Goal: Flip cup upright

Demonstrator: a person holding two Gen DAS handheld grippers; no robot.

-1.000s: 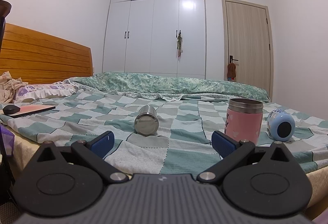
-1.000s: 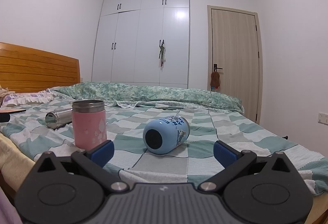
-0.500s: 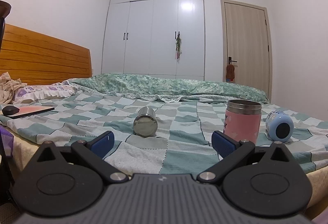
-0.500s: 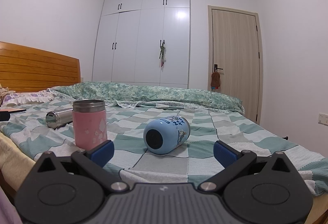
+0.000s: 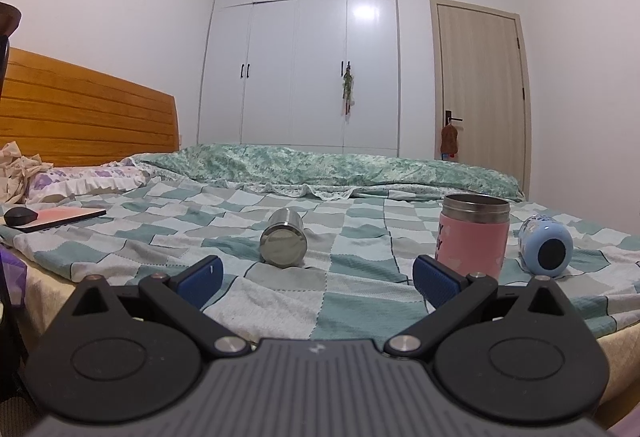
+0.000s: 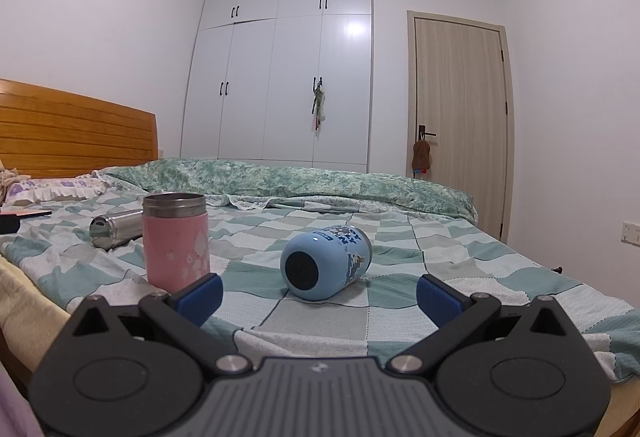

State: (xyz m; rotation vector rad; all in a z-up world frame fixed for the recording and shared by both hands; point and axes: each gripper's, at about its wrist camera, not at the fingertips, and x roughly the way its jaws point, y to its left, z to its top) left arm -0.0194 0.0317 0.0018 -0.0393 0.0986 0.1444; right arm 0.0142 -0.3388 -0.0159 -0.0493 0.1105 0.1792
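Steel-bodied and cylindrical, a small silver cup [image 5: 283, 243] is seen lying on its side on the green-and-white checked bed cover [image 5: 280, 297] in the left wrist view, base turned toward the camera, just ahead of the left tongs [image 5: 316, 277], which are spread wide and hold nothing. To its right a pink steel-rimmed tumbler [image 5: 472, 235] is stood upright, and a light-blue printed cup [image 5: 545, 249] is laid on its side beyond it.

In the right wrist view, the light-blue printed cup [image 6: 325, 267] is seen on its side, apart from the released, empty right tongs [image 6: 318, 295]. The pink tumbler [image 6: 176, 241] is stood at left, the silver cup [image 6: 114, 229] behind it.
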